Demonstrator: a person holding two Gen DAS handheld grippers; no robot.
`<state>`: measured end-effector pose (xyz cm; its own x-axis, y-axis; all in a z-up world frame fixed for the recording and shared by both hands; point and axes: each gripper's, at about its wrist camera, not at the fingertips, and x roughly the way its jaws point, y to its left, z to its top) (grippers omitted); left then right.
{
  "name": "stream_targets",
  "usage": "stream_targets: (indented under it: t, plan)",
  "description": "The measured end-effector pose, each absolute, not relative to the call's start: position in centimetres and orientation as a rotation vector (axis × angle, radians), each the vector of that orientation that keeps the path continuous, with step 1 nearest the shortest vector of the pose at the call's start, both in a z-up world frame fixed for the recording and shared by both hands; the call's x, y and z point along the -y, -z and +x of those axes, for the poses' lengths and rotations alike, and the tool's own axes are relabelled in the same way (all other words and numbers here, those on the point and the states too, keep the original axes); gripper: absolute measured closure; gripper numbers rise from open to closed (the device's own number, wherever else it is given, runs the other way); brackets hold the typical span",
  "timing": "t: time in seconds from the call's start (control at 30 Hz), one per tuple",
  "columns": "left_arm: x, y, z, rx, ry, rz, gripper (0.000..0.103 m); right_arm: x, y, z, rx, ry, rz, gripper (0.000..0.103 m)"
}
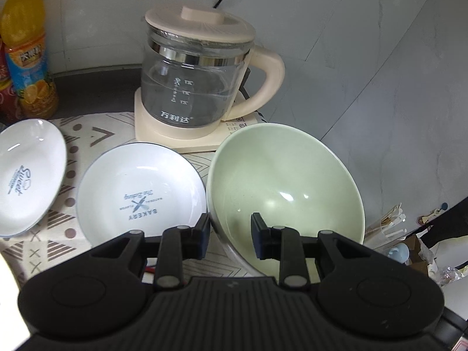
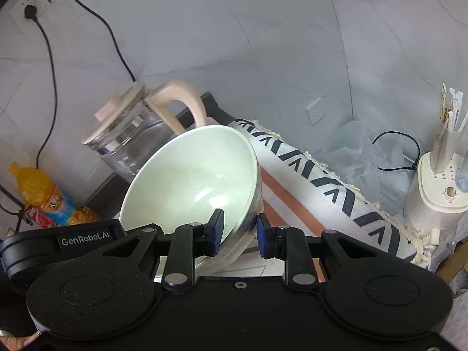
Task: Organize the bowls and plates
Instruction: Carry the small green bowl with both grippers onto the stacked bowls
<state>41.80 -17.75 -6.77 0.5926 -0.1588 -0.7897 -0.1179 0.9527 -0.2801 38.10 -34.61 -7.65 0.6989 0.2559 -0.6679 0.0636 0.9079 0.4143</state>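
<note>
A large pale green bowl (image 1: pixel 286 187) with a shiny steel outside is held tilted above the patterned cloth. My left gripper (image 1: pixel 231 234) straddles its near rim, one finger outside and one inside, with a gap still showing. My right gripper (image 2: pixel 240 231) straddles the bowl's (image 2: pixel 190 181) other rim the same way, jaws apart around the wall. In the left wrist view, a white "BAKERY" plate (image 1: pixel 140 193) lies left of the bowl, and a white "Sweet" plate (image 1: pixel 26 172) lies further left.
A glass kettle (image 1: pixel 196 87) on a cream base stands behind the plates, close to the bowl. An orange juice bottle (image 1: pixel 26 58) stands at the far left. The table edge with the fringed cloth (image 2: pixel 321 175) runs to the right; a white appliance (image 2: pixel 438 193) stands beyond it.
</note>
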Motion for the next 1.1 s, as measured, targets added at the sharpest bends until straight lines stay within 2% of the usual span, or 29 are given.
stream_targets:
  t: [0.4,1.1]
  plan:
    - [16.3,4.9,37.9,-0.907,-0.027,-0.315,0.075,33.0,6.1,34.8,-0.775,-0.177,0.399,0.079]
    - [13.6,5.7,29.6,-0.877,-0.108,-0.368,0.075,30.3,5.6,28.9,-0.768,-0.280,0.326,0.079]
